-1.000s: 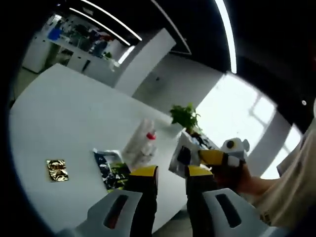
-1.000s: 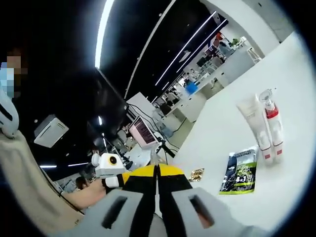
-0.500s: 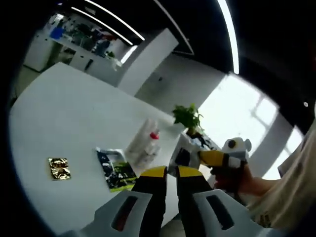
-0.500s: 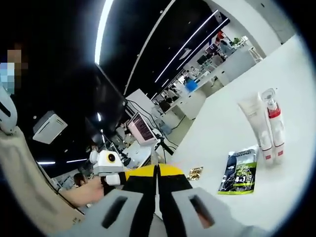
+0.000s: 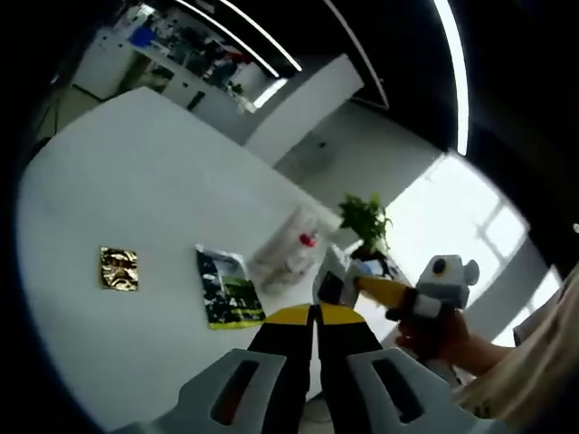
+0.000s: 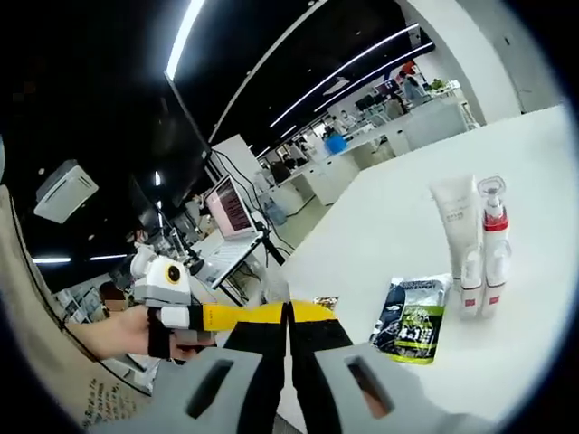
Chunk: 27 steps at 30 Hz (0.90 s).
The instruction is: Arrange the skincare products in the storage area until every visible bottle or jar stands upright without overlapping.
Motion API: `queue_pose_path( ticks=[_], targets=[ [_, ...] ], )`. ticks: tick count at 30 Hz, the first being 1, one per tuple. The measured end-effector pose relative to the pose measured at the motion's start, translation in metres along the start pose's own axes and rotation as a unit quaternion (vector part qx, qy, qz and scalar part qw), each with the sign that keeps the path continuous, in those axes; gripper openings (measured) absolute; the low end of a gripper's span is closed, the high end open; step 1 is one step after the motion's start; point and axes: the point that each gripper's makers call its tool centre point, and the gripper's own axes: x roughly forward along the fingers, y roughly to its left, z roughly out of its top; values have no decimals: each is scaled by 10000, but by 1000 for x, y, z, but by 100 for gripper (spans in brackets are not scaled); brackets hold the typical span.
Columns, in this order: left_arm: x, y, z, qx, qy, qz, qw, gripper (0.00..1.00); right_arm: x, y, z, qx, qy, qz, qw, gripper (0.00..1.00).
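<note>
Approaching: both grippers hung short of the desk (image 6: 543, 163), nothing held.
Left gripper (image 5: 315, 314): fingers closed, empty.
Right gripper (image 6: 289, 309): fingers closed, empty.
Products: green-black sachet (image 6: 412, 318), gold sachet (image 5: 119, 268), white tube (image 6: 454, 221) touching red-collared pump bottle (image 6: 489, 244), mid-desk.
Next move, judged: open, reach, separate tube and bottle.
Writing: sachet print unreadable.

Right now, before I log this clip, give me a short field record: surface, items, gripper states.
surface: white table
tube: white tube, lying flat
bottle: pump bottle with a red collar, lying beside the tube
sachet: green-black pouch, flat
packet: gold foil packet, flat
left gripper: shut, empty
right gripper: shut, empty
</note>
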Motion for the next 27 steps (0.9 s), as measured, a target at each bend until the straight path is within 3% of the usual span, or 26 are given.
queue_pose_path(
  ticks=[12, 27],
  targets=[
    [2, 23, -20, -427, 109, 265, 9987, 0, 22, -19, -26, -672, 465, -333, 9961, 1],
    [3, 60, -41, -830, 294, 715, 9935, 0, 56, -35, -60, -1501, 921, -536, 9829, 1]
  ],
)
